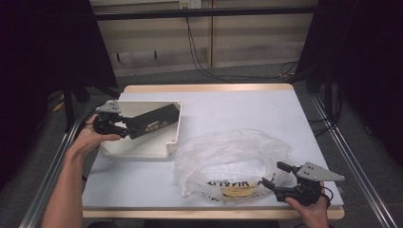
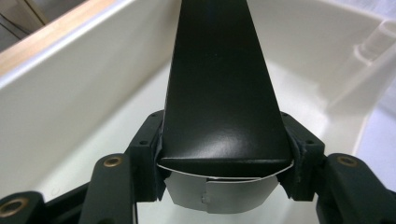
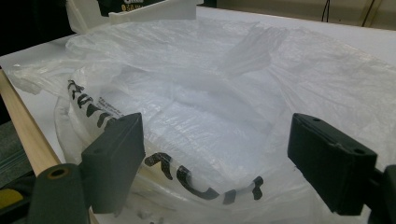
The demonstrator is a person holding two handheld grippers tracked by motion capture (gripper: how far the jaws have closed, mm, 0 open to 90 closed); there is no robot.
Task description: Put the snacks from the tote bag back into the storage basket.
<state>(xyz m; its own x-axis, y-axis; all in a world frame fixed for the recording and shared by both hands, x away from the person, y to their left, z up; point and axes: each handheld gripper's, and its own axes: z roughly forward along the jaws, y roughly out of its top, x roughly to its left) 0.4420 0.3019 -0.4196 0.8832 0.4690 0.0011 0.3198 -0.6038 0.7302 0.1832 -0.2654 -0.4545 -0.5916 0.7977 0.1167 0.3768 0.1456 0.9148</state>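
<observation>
My left gripper (image 1: 124, 128) is shut on one end of a long black box (image 1: 154, 120), which slants across the inside of a cream plastic tub (image 1: 142, 149) at the table's left. In the left gripper view the black box (image 2: 219, 88) runs away from me between the pads (image 2: 148, 154), with the tub's wall (image 2: 70, 88) behind. A crumpled clear plastic bag (image 1: 228, 159) with black lettering lies at front centre. My right gripper (image 1: 275, 175) stands open at the bag's right front edge. The right gripper view shows the bag (image 3: 224, 93) just beyond the spread pads (image 3: 116, 149).
The white tabletop (image 1: 247, 109) has bare room at the back and right. Its wooden front edge (image 1: 214, 213) lies close under the right gripper. Metal rails (image 1: 354, 156) run along both sides, with black curtains and floor cables behind.
</observation>
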